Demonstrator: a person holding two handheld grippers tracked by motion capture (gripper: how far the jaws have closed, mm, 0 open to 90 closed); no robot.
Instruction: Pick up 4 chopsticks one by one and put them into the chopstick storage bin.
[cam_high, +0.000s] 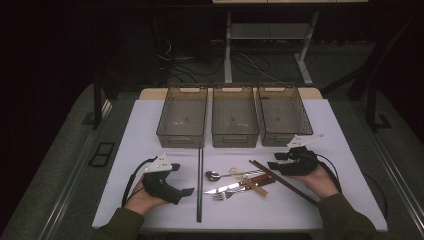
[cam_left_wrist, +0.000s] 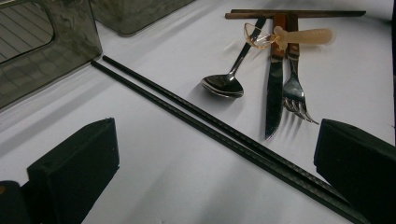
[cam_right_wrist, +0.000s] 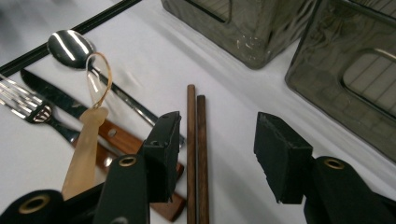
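My left gripper (cam_high: 187, 192) rests on the white table at the front left, its jaws wide apart (cam_left_wrist: 215, 158) with nothing gripped. A pair of black chopsticks (cam_high: 199, 185) (cam_left_wrist: 224, 135) lies on the table and runs between those jaws. My right gripper (cam_high: 274, 160) hovers at the right, open (cam_right_wrist: 217, 149). A pair of brown chopsticks (cam_high: 282, 181) (cam_right_wrist: 196, 135) lies below it, beside one jaw and untouched. Between the two grippers lie a metal spoon (cam_high: 213, 175) (cam_left_wrist: 223, 85), a wooden-handled knife (cam_high: 235, 186) (cam_left_wrist: 274, 93), a fork (cam_high: 222, 195) (cam_left_wrist: 294, 91) and a small translucent amber spoon (cam_left_wrist: 299, 35) (cam_right_wrist: 86, 144).
Three clear grey bins stand side by side at the back of the table: left (cam_high: 181, 137), middle (cam_high: 235, 139), right (cam_high: 280, 140). Two of them rise close behind the right gripper (cam_right_wrist: 243, 23). The table's front edge (cam_high: 240, 227) is near both hands.
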